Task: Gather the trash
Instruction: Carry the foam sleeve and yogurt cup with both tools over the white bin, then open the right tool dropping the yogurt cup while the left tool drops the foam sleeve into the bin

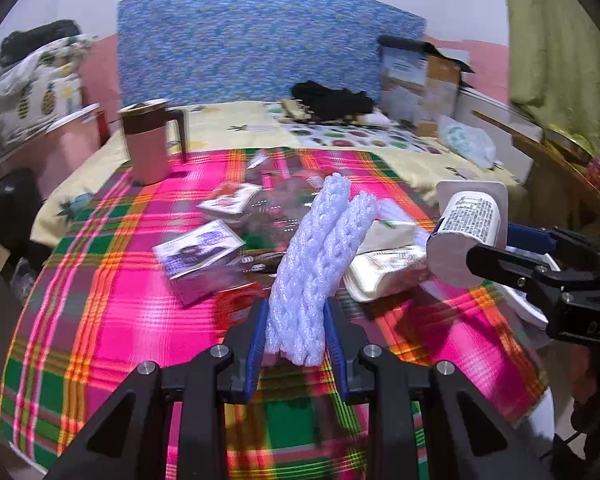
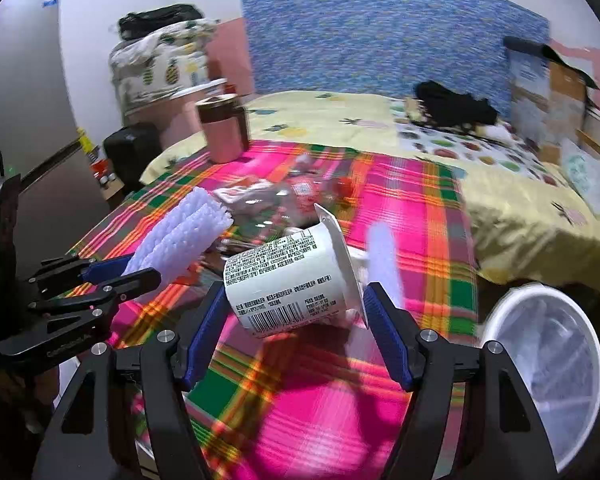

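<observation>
My left gripper is shut on a white foam net sleeve and holds it above the pink plaid cloth; the sleeve also shows in the right wrist view. My right gripper is shut on a white printed paper cup, tilted on its side above the cloth; the cup also shows in the left wrist view. Small boxes, clear wrappers and a crumpled wrapper lie on the cloth ahead.
A white bin with a clear liner stands at the bed's right edge. A pink mug with a brown lid stands at the cloth's far left. Black clothing, a cardboard box and a plastic bag lie behind.
</observation>
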